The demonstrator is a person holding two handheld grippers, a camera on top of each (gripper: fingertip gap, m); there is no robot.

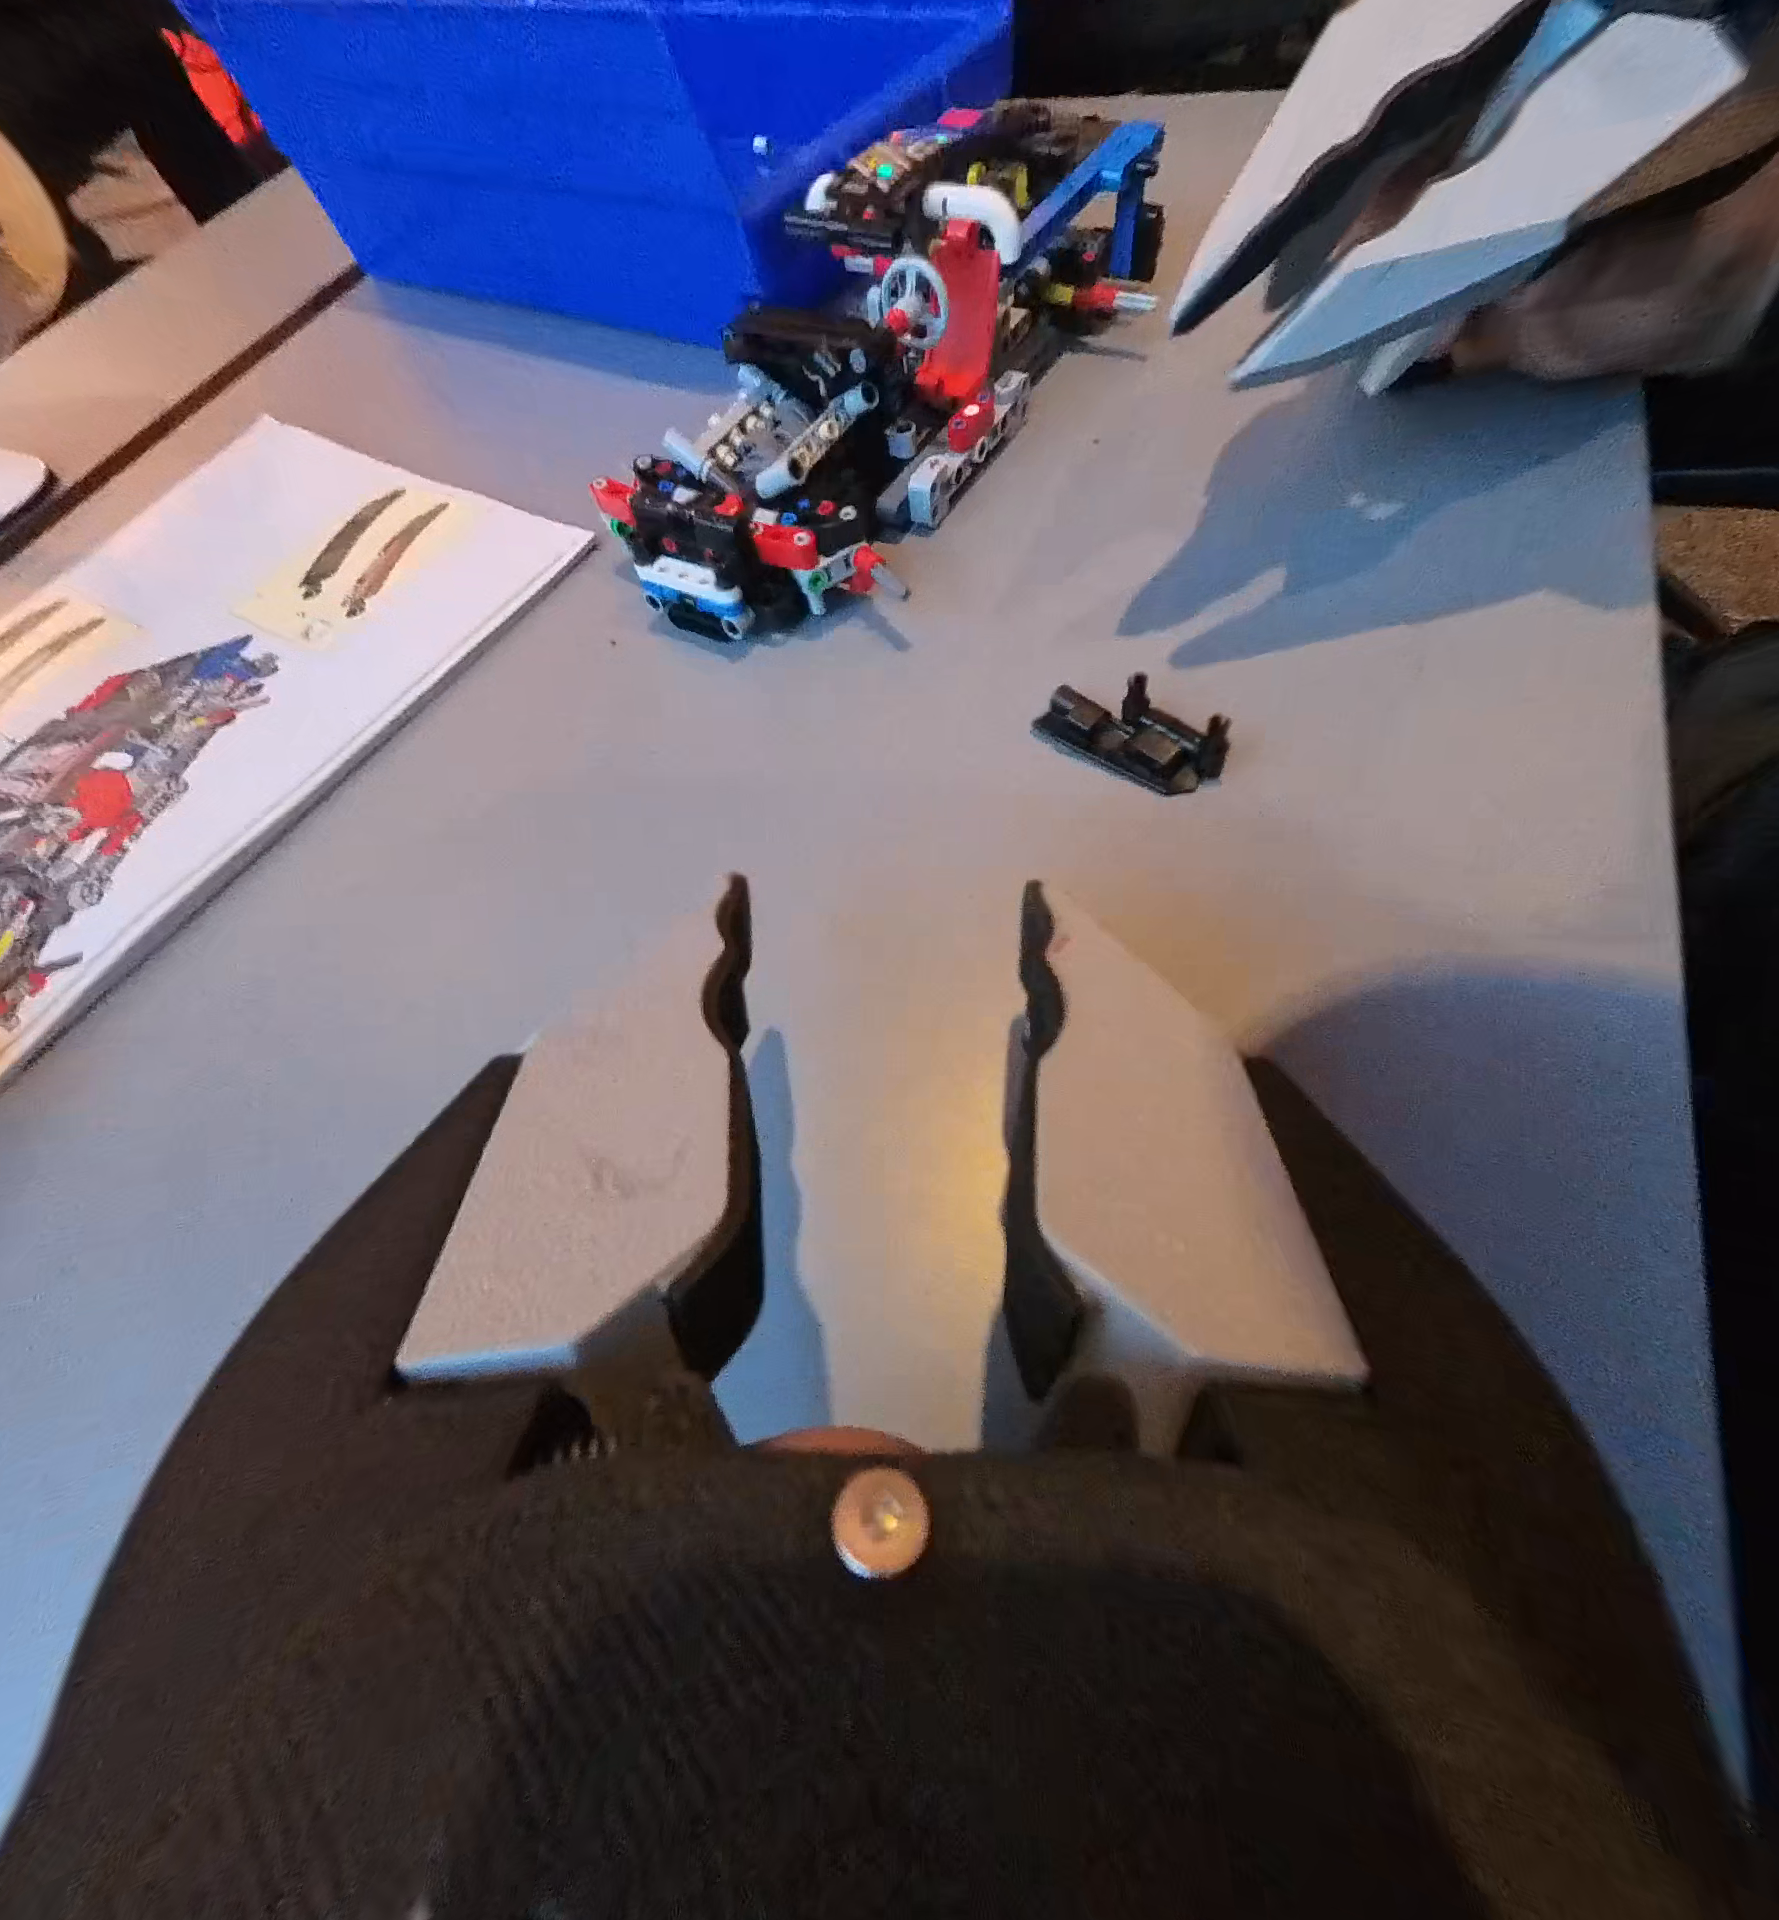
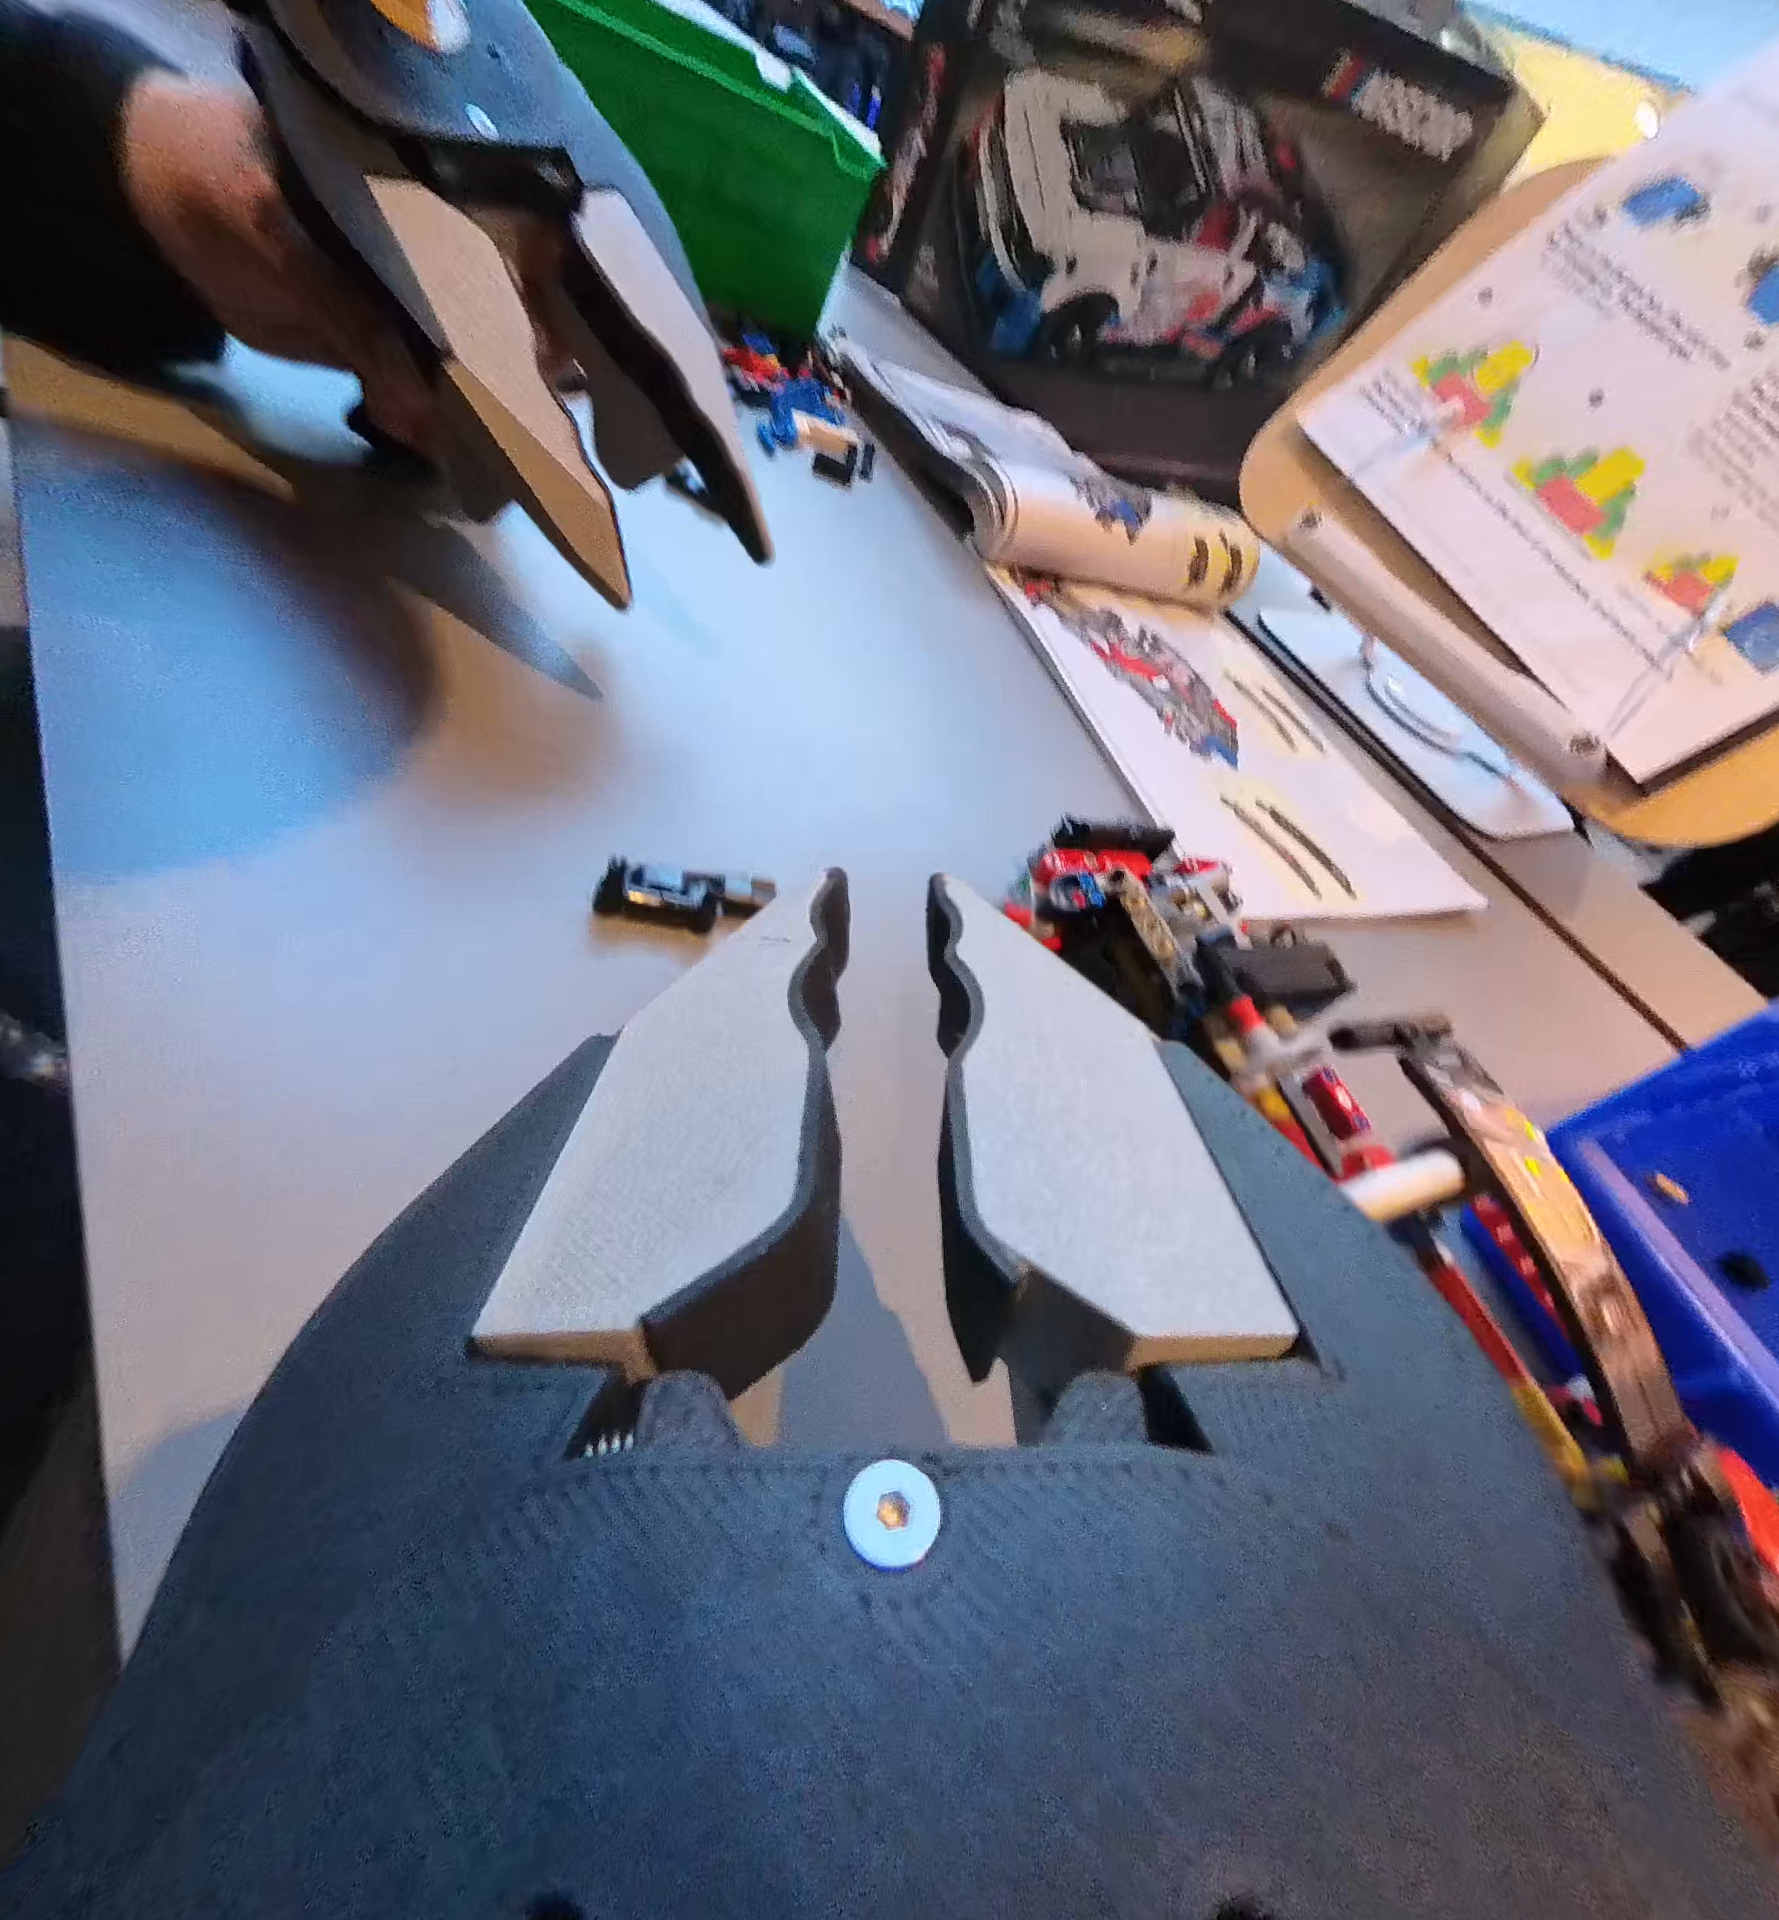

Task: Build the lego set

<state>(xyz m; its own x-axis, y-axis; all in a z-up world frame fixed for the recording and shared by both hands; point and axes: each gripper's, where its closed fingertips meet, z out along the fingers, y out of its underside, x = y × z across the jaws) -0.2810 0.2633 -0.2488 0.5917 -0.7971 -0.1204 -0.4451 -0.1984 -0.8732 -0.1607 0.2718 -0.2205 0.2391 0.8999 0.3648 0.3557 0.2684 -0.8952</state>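
**Black piece lies between both grippers, ahead of empty jaws**

The small black lego sub-assembly (image 1: pixel 1131 736) lies flat on the bench (image 1: pixel 552 831), apart from the car chassis (image 1: pixel 864 395). From the left gripper (image 1: pixel 883 896) it sits ahead and to the right, long axis crosswise. The right gripper (image 2: pixel 887 885) has it just left of its tips and looks nearer. Both jaws stand apart, holding nothing.

Green bin (image 2: pixel 729 156), perhaps plastic, beyond table (image 1: pixel 1384 831).

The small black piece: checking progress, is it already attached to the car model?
No, the small black piece lies alone on the table, apart from the car model.
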